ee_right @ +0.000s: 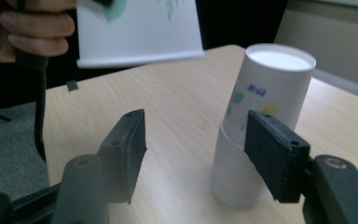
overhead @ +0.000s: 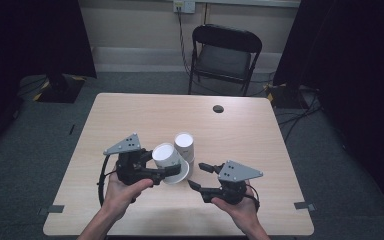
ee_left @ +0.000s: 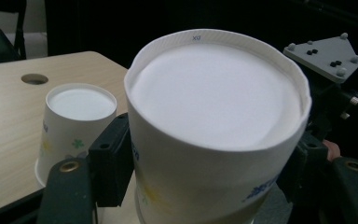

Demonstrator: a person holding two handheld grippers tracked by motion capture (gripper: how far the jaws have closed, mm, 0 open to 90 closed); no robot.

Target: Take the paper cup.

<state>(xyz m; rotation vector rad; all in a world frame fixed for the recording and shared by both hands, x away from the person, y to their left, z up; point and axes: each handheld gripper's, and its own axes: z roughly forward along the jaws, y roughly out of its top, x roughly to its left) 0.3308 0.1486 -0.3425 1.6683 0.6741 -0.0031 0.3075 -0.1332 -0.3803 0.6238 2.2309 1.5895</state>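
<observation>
My left gripper [overhead: 172, 169] is shut on a white paper cup [overhead: 165, 156] and holds it bottom-up and tilted above the table. In the left gripper view the cup's base [ee_left: 214, 93] is close to the camera, with a black pad pressed on each side of the cup wall. Just behind it, a stack of upside-down printed paper cups [overhead: 184, 145] stands on the table. My right gripper [overhead: 197, 175] is to the right of the held cup, open, with nothing between its jaws. In the right gripper view the stack [ee_right: 261, 126] stands beyond the right pad and the held cup [ee_right: 137, 28] hangs at the top left.
The cups are near the front middle of a light wooden table [overhead: 130, 115] that has a round cable hole [overhead: 218, 108] near its far edge. A black folding chair [overhead: 225, 55] stands behind the table. Dark curtains hang at both sides.
</observation>
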